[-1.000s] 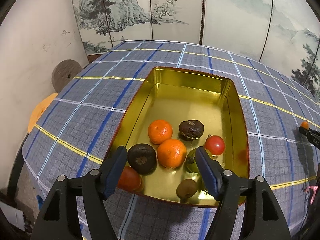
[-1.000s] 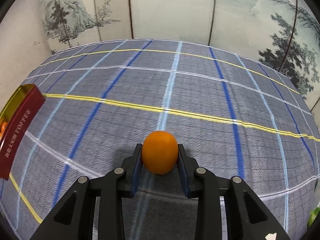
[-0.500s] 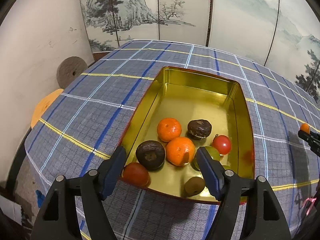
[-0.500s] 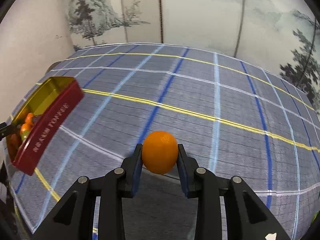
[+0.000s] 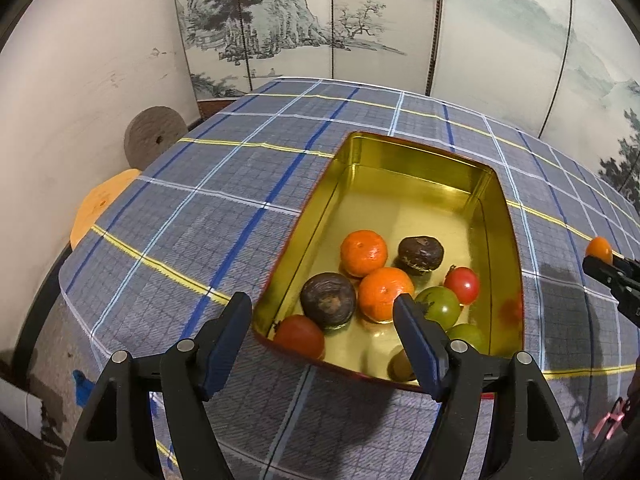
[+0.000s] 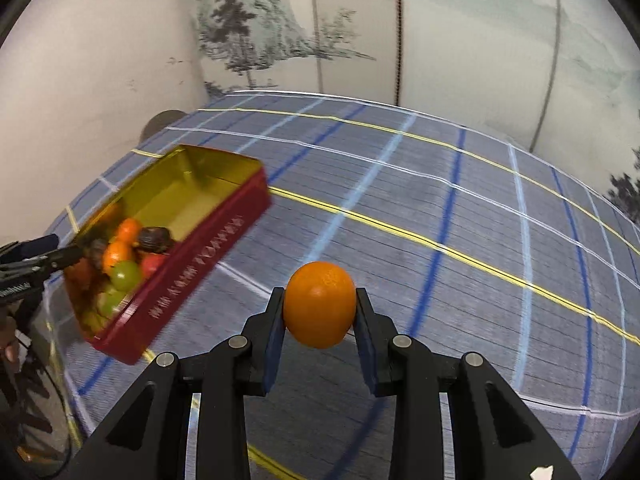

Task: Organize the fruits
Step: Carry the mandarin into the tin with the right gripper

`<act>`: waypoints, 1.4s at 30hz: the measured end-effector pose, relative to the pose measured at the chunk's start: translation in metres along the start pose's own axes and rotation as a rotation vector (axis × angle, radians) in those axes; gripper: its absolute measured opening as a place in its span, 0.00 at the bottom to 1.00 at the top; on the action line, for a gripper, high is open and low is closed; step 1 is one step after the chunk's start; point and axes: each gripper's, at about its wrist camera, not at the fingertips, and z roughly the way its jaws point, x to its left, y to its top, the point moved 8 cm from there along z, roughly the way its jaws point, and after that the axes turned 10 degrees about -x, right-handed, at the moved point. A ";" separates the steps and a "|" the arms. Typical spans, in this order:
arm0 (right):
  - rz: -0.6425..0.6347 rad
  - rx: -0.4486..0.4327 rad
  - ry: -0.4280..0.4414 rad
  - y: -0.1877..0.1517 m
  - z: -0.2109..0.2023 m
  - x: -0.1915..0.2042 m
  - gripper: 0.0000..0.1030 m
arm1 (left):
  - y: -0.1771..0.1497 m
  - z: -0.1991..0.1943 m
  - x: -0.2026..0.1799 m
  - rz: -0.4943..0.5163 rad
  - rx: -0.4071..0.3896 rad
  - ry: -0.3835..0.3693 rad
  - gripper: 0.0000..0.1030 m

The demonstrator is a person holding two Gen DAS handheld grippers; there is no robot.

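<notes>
On the checked tabletop, in the left wrist view, sits a tin, gold inside and red outside, with fruit gathered at its near end. Two oranges lie touching in the middle, a dark brown fruit to their left and another to their right. A red tomato lies near the right wall, a second in the near left corner. A green fruit sits beside the nearer orange, another just below it. The left tongs stand wide apart over the tin's near rim, gripping nothing; their blue pads touch no fruit. At the right edge the right tongs come into view with a small orange fruit at their tip. A painted screen stands behind the tabletop.

Seen from the right wrist, the right tongs are clamped on the orange fruit, held clear above the tabletop. The tin lies well to the left, blurred, its fruit piled at the near end. The left tongs reach over that end from the left edge.
</notes>
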 end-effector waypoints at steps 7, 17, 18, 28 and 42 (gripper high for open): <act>-0.030 -0.012 0.101 0.015 0.008 0.050 0.29 | -0.003 -0.004 0.014 -0.020 -0.001 0.012 0.72; -0.115 0.000 0.210 0.021 0.024 0.124 0.29 | -0.012 -0.007 0.036 -0.053 0.015 0.030 0.72; -0.124 0.005 0.217 0.020 0.026 0.130 0.29 | -0.012 -0.008 0.037 -0.054 0.016 0.032 0.72; -0.133 0.037 0.225 0.015 0.050 0.154 0.29 | -0.018 -0.010 0.046 -0.045 0.019 0.040 0.72; -0.112 0.075 0.181 0.008 0.074 0.161 0.31 | -0.023 -0.012 0.052 -0.028 0.021 0.054 0.72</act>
